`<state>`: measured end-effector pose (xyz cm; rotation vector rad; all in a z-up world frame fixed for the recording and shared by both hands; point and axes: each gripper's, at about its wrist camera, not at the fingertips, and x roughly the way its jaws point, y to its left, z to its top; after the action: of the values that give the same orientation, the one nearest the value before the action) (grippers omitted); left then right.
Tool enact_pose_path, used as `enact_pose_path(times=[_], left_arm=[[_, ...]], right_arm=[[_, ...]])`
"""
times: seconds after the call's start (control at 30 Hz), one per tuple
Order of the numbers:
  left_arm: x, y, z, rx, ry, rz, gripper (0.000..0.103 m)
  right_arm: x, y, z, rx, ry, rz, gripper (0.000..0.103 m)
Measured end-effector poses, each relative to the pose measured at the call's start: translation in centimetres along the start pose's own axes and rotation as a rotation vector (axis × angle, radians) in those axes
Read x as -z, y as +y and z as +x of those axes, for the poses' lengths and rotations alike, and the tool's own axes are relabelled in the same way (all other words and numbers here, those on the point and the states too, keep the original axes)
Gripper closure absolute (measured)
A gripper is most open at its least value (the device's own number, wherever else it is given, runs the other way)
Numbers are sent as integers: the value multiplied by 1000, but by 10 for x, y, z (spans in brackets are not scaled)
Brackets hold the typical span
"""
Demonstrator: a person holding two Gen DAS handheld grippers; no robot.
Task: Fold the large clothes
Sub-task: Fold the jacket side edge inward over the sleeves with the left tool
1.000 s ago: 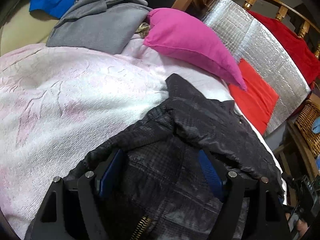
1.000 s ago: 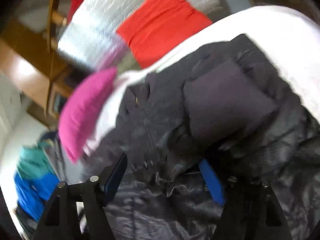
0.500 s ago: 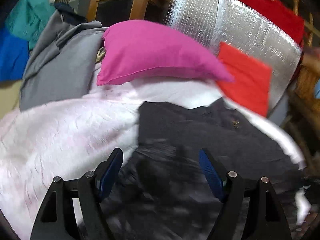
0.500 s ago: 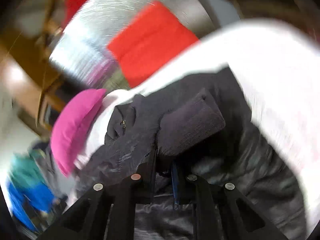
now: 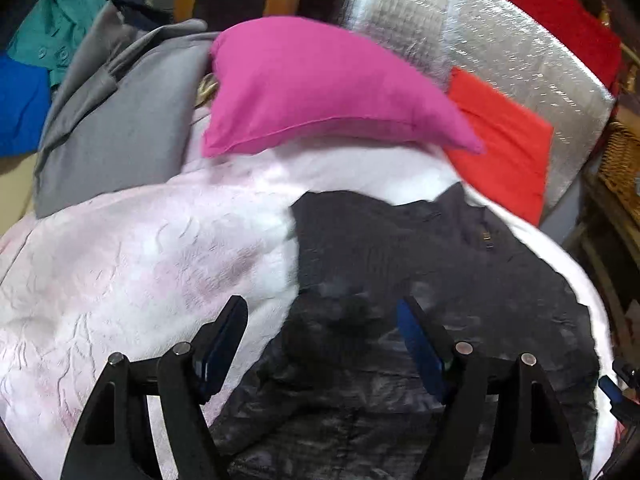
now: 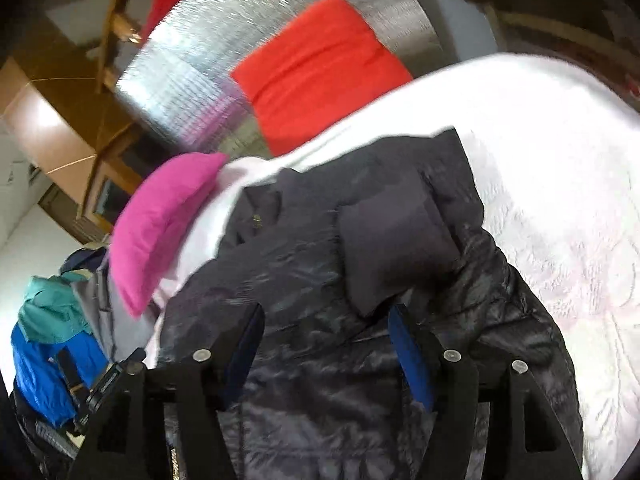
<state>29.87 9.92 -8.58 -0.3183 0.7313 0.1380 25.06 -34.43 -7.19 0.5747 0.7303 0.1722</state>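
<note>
We see the black puffer jacket (image 5: 420, 288) spread on the white bedspread (image 5: 120, 264), filling the lower centre and right of the left wrist view. Our left gripper (image 5: 320, 344) hangs above it with jaws wide apart, gripping nothing. In the right wrist view our right gripper (image 6: 324, 340) has just been opening; its jaws stand apart over the jacket (image 6: 320, 280), pads clear of the fabric. A magenta pillow (image 5: 320, 88) lies at upper centre, beside a red cushion (image 5: 504, 148).

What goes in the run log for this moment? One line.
left tool: open, empty | right tool: jaws just opening, nothing between them | black jacket: on white bedspread
</note>
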Motion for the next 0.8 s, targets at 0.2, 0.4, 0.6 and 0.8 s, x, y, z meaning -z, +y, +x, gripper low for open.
enact_pose_path(times=[0.2,0.4,0.6,0.8], left_arm=[[7,-43,27,3,36,150,25],[20,-56,69,-130,105,271,23],[9,-49,54,-99,94,203,24],[0,-77,25,-7,4,227,24]], right_arm=[[-8,38,24,-57,1,-105,35],[-12,-3,91,71,99,-48,55],[-21,-3,77,49,101,-14,56],[-39,29,67,1,11,-59,22]])
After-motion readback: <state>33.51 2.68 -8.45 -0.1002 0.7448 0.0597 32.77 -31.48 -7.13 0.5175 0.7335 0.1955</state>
